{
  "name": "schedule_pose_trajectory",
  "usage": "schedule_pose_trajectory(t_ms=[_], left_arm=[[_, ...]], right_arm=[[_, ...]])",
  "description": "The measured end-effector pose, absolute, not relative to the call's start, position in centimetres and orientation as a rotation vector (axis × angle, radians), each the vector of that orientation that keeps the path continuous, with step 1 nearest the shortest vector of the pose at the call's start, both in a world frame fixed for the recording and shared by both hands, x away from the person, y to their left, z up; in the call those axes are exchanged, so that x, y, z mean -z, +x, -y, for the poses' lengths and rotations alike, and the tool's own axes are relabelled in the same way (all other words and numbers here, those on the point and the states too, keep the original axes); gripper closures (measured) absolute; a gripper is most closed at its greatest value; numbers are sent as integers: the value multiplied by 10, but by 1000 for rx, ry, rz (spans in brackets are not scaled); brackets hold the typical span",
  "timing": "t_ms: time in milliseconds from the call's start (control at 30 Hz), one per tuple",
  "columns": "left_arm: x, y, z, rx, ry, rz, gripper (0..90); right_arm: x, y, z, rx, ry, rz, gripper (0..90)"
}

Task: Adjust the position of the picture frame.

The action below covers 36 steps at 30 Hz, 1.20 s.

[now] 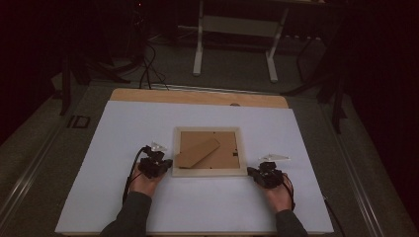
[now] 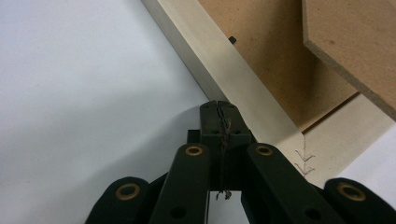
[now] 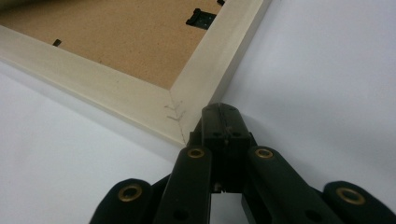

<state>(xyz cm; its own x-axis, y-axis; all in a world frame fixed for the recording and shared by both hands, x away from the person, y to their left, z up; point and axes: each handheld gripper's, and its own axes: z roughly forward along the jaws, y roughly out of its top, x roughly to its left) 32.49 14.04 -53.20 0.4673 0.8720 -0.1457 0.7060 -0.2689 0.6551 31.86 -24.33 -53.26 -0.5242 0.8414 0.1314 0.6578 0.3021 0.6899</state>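
White sheeting covers the bench, where a picture frame lies back-up at mid-bench. Left gripper, jaws pressed together and empty, touches the frame's near-left corner; right gripper, likewise closed, sits against its near-right corner. No legible writing.

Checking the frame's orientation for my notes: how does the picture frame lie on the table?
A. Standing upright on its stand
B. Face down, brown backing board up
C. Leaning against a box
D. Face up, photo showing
B: the picture frame lies flat on the white table with its brown backing board and stand flap facing up.
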Motion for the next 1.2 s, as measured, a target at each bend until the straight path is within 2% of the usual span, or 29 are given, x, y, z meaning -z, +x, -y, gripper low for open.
schedule_pose_trajectory(t_ms=[1200], left_arm=[[530,299,-147,-322,2062,-1326,900]], right_arm=[[533,327,236,-1066,1326,-2347,900]])
